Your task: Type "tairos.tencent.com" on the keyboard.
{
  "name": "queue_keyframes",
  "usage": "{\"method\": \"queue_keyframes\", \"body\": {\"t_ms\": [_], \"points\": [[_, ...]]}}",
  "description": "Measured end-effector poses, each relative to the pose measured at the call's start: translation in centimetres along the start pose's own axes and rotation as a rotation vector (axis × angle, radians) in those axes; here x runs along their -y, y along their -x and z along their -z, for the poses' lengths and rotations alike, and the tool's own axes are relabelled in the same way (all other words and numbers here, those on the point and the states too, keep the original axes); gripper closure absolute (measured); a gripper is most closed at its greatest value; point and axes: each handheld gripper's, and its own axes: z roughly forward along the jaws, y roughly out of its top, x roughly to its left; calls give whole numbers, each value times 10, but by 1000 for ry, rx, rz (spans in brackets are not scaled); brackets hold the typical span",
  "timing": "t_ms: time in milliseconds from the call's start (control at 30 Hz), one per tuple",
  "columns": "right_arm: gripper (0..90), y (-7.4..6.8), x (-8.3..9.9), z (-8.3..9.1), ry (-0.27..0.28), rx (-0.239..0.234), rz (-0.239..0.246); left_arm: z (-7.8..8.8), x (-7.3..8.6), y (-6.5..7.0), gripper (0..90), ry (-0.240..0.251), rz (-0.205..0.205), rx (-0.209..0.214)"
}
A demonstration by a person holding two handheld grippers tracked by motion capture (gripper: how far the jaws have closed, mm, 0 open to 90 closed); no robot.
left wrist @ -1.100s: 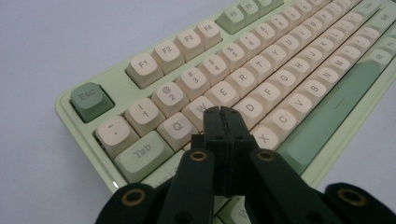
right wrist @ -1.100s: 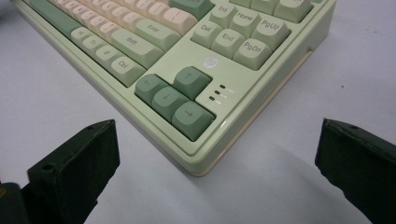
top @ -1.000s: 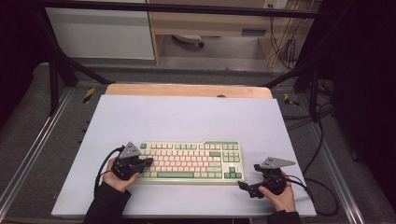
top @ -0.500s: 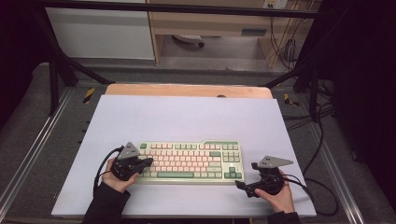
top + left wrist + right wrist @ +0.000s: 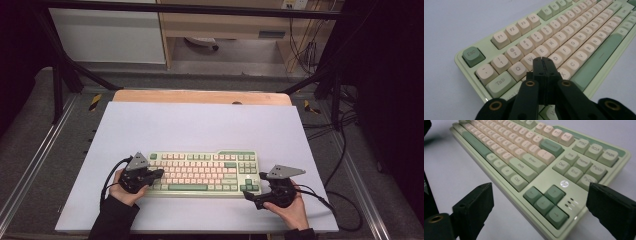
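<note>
Toward the worktop's point(image 5: 200, 125) near edge, left of centre, the left claw point(image 5: 542, 60) rests with its jaws pressed together, gripping nothing, tips over the letter keys at the left end of the green-and-cream keyboard point(image 5: 202, 172). That keyboard lies parallel to the near edge. At its right end, the right claw point(image 5: 251, 195) has just been closing yet stands wide, jaws flanking the keyboard's arrow-key corner without touching.
</note>
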Motion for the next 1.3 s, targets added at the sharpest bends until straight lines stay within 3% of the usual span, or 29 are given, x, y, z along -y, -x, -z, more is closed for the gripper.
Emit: {"method": "queue_keyframes", "body": {"t_ms": [467,767,1033,1300], "points": [[386,-18,-24,-19,20,-53,50,1,0,0,899,5,-2,-2],[552,-26,-38,-33,28,-64,24,0,0,0,898,3,-6,-3],[680,-34,-51,-47,14,-77,33,1,-1,0,899,6,-6,-3],[755,-38,-61,-60,7,-84,29,1,-1,1,898,7,-7,-1]]}}
